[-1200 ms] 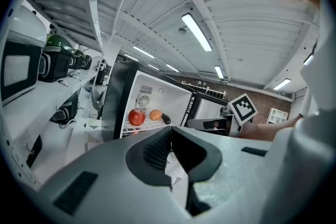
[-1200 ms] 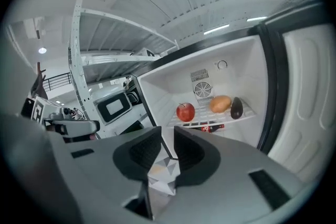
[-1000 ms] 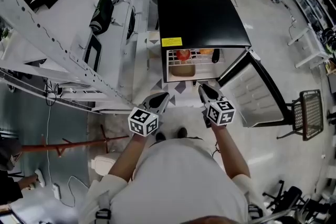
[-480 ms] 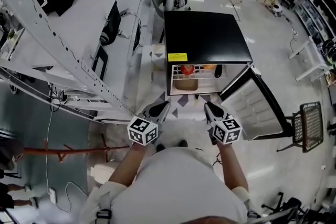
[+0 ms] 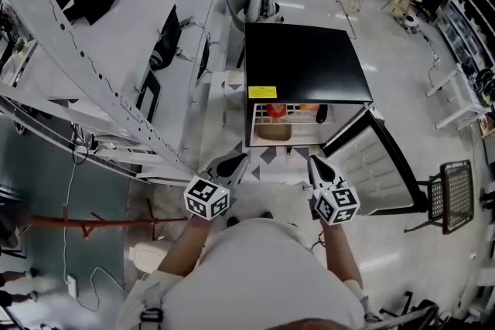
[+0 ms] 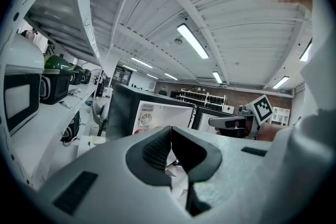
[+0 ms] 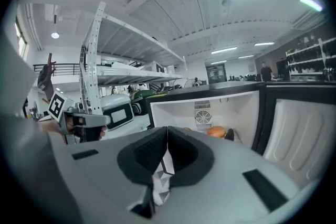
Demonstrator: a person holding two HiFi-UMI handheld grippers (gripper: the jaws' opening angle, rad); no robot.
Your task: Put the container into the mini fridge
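Grey left gripper (image 5: 238,161) shut, empty; right gripper (image 5: 314,161) just closed, empty; both higher

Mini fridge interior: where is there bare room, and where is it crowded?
Bare: the white patch right of the tan container, toward the open door. Crowded: the back of the wire shelf, where a red item, an orange item and a dark item sit in a row.

Mini fridge (image 5: 305,62): black, standing on the floor, door (image 5: 380,166) swung open to the right. Tan container (image 5: 274,132) sits inside, left, below the wire shelf (image 5: 298,118).
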